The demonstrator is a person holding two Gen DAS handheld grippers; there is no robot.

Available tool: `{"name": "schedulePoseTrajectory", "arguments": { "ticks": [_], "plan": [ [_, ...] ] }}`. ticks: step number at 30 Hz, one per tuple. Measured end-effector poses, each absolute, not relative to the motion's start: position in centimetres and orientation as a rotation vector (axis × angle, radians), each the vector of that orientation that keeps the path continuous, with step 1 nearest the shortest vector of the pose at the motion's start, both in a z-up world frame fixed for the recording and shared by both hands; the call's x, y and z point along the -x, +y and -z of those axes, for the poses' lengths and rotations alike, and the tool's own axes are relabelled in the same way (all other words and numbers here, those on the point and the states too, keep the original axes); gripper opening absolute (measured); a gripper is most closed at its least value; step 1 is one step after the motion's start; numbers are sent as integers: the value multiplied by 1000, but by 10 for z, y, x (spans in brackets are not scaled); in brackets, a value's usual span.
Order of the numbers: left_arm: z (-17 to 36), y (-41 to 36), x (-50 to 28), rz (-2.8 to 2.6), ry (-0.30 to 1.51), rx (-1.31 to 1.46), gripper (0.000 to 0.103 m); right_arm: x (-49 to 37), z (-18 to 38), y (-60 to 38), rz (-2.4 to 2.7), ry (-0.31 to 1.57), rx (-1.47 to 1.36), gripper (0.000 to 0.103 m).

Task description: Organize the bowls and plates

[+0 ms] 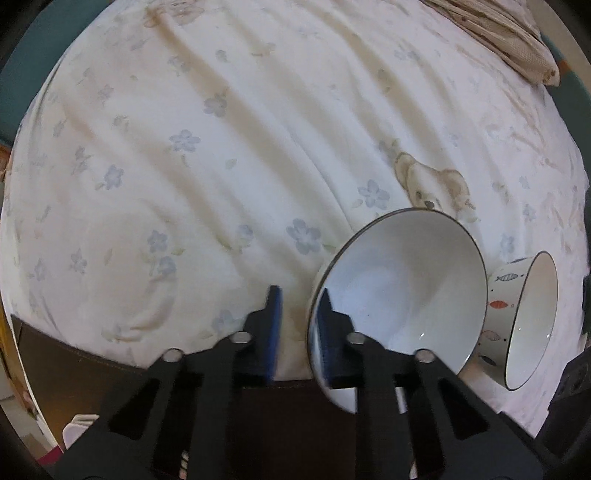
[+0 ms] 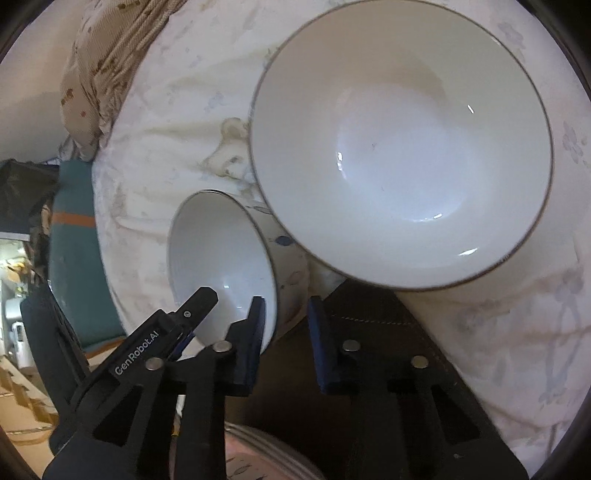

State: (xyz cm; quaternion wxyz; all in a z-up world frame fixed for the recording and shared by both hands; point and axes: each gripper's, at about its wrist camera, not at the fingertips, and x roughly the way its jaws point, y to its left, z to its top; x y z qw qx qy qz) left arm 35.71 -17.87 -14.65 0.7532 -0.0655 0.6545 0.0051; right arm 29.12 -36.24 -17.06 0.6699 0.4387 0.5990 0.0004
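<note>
A bed spread with a white sheet (image 1: 229,155) printed with pale blue flowers and a teddy bear (image 1: 432,184) fills both views, its dark brown frame edge (image 1: 74,354) running along the near side. Two bowls are in sight. The large white bowl (image 1: 402,288) with a thin dark rim is tipped on edge, and the left gripper (image 1: 298,306) straddles its rim, one blue pad inside and one outside; whether they actually pinch the rim cannot be told. Just beside it, touching or nearly so, is the smaller fish-patterned bowl (image 1: 524,321), tilted on its side, with the right gripper (image 2: 285,310) set across its rim, one pad inside, one outside; the jaws stand apart and contact is unclear. The only legible writing is "GenRobot.AI" (image 2: 136,356) on the left gripper as seen from the right wrist. One rumpled beige cloth (image 1: 498,33) lies at the far corner. Most of the sheet to the left of the bowls is bare, open room.
</note>
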Motion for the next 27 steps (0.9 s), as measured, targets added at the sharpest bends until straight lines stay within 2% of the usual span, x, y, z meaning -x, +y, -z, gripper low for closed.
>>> {"name": "schedulePoseTrajectory", "arguments": {
  "ticks": [2,10,18,27],
  "plan": [
    [148,-184,-356,-15,1431,113,8,-292,172,-362,-4,1359,-962,14],
    [148,-199,-349,-2,1455,64,5,-295,175,-350,-31,1387,-811,15],
    [115,-203,-330,9,1399,16,7,-292,169,-351,-56,1378,-789,14],
    [72,-183,-300,7,1336,30,8,-281,137,-343,-145,1338,-794,13]
  ]
}}
